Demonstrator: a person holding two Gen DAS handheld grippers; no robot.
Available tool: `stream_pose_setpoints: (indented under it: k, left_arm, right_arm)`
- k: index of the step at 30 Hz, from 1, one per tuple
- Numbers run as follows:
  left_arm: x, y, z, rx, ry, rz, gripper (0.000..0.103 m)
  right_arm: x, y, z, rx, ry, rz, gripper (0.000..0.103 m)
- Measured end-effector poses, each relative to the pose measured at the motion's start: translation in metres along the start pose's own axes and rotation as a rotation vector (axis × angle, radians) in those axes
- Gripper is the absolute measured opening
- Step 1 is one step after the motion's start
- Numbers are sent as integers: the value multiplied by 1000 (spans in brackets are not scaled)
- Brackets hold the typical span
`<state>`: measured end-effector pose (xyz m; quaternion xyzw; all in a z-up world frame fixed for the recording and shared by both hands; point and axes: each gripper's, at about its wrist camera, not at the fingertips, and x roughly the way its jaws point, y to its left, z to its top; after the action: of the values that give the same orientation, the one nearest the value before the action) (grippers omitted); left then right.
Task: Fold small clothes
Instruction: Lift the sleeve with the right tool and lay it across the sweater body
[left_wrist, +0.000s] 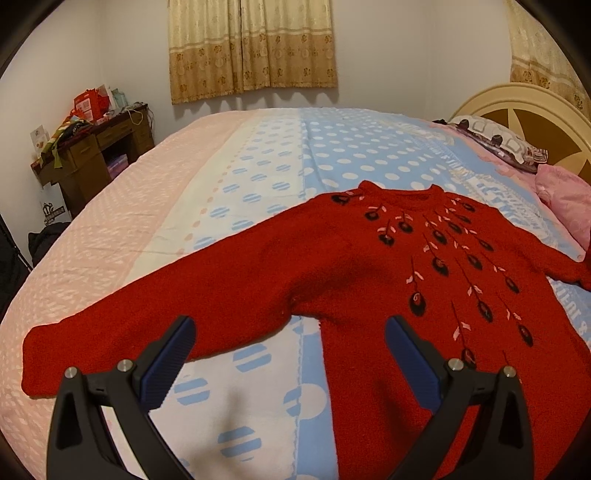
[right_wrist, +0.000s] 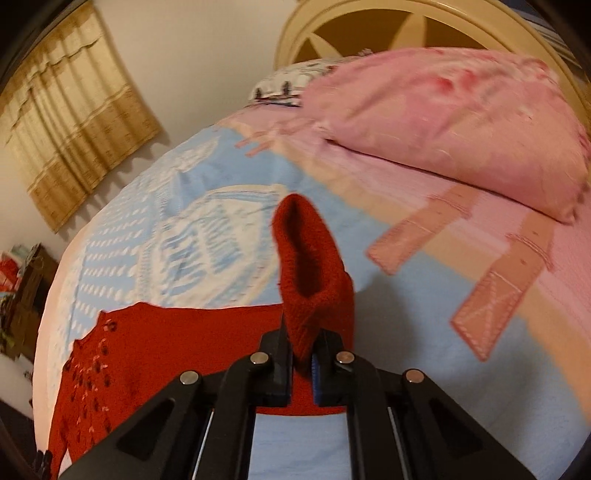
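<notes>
A small red knitted sweater with black and pink flower stitching lies face up on the bed, its left sleeve stretched out flat. My left gripper hovers open above the armpit area, with nothing between its fingers. In the right wrist view my right gripper is shut on the cuff of the other sleeve, which stands lifted off the bedspread. The body of the sweater lies to the left of it.
The bed carries a blue, white and pink bedspread. A pink pillow and a patterned pillow lie by the cream headboard. A cluttered wooden desk stands beyond the bed's far left corner, curtains behind.
</notes>
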<state>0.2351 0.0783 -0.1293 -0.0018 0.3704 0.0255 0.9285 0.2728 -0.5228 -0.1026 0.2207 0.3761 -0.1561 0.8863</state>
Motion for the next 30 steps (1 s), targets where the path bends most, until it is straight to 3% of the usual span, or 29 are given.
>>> stream_pose_setpoints:
  k: [17, 30]
  left_arm:
    - [-12, 20, 2, -6, -22, 25, 103]
    - [-12, 41, -7, -43, 7, 25, 103]
  right_arm:
    - [-31, 175, -3, -229, -28, 231, 5]
    - [-36, 305, -57, -371, 30, 419, 5]
